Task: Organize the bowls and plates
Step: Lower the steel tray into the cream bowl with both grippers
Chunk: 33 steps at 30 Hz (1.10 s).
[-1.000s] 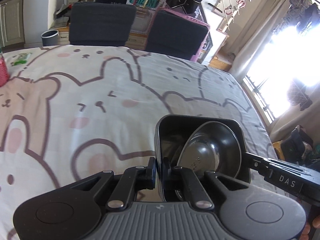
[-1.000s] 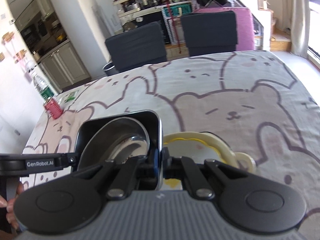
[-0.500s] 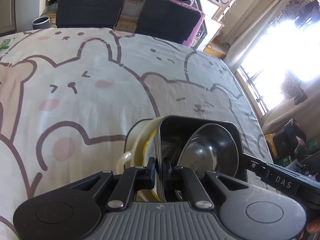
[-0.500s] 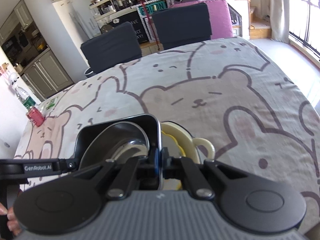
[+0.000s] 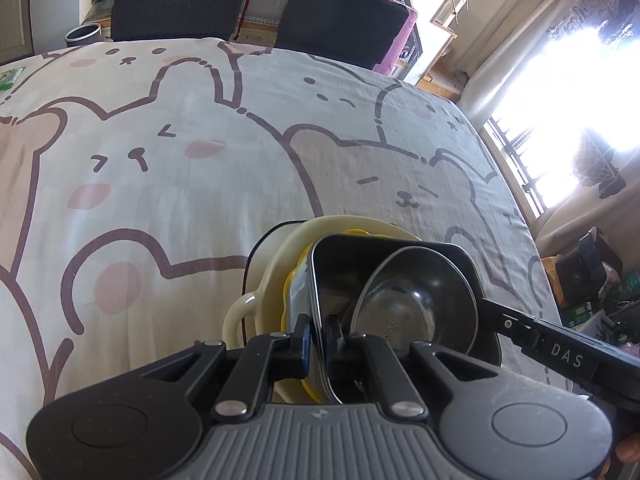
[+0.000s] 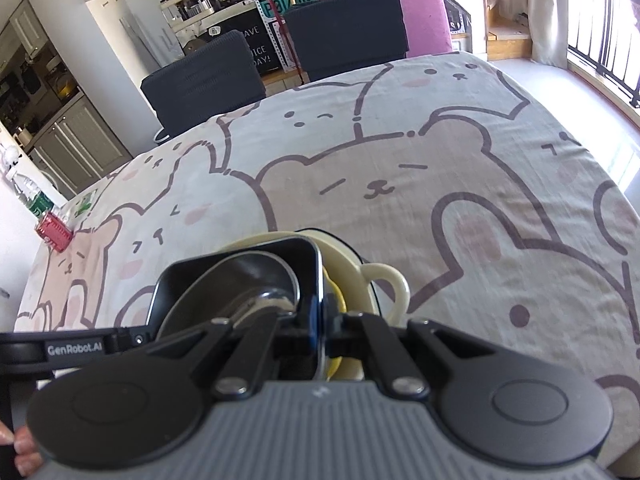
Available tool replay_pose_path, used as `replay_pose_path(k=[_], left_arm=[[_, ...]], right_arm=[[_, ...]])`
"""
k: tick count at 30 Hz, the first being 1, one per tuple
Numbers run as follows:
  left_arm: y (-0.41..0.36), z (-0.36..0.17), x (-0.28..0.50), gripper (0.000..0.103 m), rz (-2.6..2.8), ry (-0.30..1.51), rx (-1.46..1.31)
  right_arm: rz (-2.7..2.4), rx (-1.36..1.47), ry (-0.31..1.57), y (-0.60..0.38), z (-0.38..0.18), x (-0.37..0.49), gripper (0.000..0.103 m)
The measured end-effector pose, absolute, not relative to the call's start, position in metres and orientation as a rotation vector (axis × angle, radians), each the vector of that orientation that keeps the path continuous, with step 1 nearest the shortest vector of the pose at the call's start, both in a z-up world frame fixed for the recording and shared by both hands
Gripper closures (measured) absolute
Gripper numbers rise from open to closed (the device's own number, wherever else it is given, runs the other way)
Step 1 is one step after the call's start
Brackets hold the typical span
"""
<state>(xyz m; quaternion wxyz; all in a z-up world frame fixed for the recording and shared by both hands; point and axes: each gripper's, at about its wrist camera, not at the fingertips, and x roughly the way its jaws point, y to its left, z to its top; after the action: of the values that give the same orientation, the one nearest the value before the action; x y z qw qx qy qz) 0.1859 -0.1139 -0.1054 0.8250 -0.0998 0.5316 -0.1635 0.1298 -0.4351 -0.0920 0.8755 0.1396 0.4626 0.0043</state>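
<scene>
Stacking step: both your tools, left tool (image 5: 316, 340) and right tool (image 6: 320, 322), are clenched on the black square dish (image 5: 352, 260) holding the steel bowl (image 5: 416, 300), directly over the cream bowl (image 5: 272, 280). Next: lower level, then release.

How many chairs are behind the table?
2: one dark chair at the far edge on the left, another chair beside it on the right. More could be hidden.
</scene>
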Motion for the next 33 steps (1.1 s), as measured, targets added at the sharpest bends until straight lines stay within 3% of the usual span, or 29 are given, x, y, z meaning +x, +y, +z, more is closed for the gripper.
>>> replay_pose_path(k=[33], left_arm=[[-0.1133, -0.1035, 0.1873, 0.097, -0.358, 1.107, -0.192]], right_arm=[[0.003, 0.243, 0.979, -0.4338, -0.1012, 0.1383, 0.099]])
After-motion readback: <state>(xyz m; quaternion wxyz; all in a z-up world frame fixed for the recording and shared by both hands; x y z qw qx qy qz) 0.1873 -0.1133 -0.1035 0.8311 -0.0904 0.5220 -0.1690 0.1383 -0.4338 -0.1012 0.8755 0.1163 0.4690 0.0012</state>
